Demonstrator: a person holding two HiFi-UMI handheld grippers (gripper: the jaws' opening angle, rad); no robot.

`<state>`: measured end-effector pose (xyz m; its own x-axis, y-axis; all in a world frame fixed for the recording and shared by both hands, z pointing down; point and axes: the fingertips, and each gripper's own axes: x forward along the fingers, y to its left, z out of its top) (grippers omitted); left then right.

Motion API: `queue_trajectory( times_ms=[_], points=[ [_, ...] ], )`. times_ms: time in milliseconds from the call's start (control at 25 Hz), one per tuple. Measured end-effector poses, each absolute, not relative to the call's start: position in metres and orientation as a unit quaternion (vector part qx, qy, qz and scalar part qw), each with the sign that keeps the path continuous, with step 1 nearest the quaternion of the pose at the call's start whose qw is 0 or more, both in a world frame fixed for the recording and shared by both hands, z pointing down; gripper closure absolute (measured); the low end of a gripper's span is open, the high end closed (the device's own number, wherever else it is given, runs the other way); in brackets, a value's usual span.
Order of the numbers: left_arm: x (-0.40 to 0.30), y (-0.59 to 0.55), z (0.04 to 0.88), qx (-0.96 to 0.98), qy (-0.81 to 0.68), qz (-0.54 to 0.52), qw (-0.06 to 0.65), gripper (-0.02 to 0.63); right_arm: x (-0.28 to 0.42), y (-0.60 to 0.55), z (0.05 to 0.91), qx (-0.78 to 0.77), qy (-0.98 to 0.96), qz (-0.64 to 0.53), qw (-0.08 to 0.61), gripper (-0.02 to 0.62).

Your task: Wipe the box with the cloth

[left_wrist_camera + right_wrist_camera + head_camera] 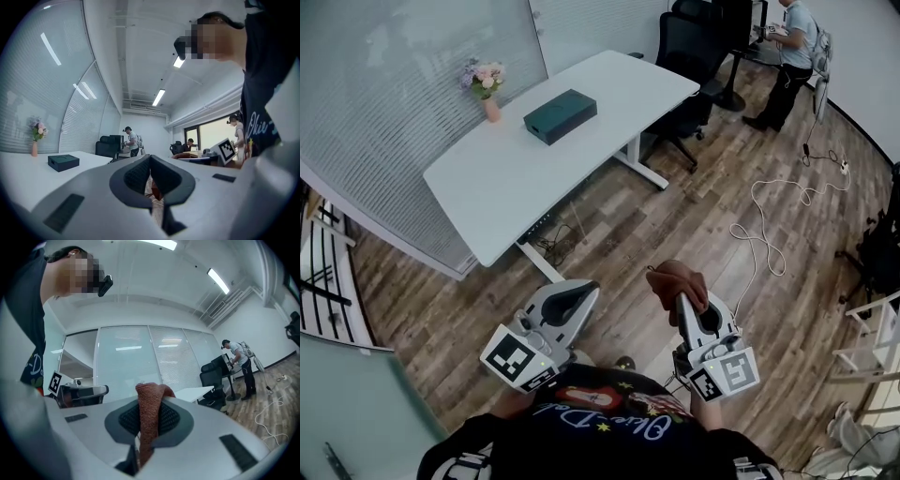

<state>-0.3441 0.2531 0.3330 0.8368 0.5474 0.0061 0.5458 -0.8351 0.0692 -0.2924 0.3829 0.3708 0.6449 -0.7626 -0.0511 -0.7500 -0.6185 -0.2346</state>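
1. Head view: white table [511, 178] stands far left on the wood floor [675, 225]; dark teal box [560, 115] lies flat near the table's middle, well apart from both grippers; vase of flowers [487, 89] stands just left of the box, not touching it; left gripper [581, 291] is held near, over the floor, jaws pointing toward the table; right gripper [685, 302] is beside it on the right, with a rust-red cloth [678, 279] bunched at its tip; black office chair [686, 56] stands at the table's far right end; white cable [767, 220] loops on the floor at right; a person [794, 52] stands far right.
2. Left gripper view: jaws are closed together with nothing between them; only floor shows through the slit below the pads; the box [63, 162] sits on the table [23, 183] at left, beyond the gripper, with the vase [35, 136] further left; the right gripper's marker cube [227, 150] shows at right; the person [131, 139] stands at a far desk.
3. Right gripper view: jaws are clamped on the cloth [151, 411]; the cloth folds over above the pads and hangs down between them; the left gripper [84, 392] shows at left; a corner of the table [202, 392] shows just right of the cloth; the box is not visible here; the person [242, 367] stands far right beside a chair [213, 376].
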Motion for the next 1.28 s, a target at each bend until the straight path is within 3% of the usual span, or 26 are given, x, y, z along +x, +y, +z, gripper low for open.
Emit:
queue_trajectory(
  times_ms=[400,760,1280],
  points=[
    [-0.283,0.252,0.345,0.951,0.305,0.015,0.040,0.603,-0.255,0.403,0.387,-0.917,0.377,-0.044,0.121,0.569],
    [-0.169,0.225,0.340,0.944,0.326,-0.015,0.044,0.603,-0.160,0.400,0.389,-0.938,0.323,-0.051,0.112,0.569],
    [-0.062,0.069,0.349,0.973,0.224,-0.019,0.050,0.603,-0.006,0.260,0.385,-0.911,0.394,-0.071,0.095,0.569]
  ],
)
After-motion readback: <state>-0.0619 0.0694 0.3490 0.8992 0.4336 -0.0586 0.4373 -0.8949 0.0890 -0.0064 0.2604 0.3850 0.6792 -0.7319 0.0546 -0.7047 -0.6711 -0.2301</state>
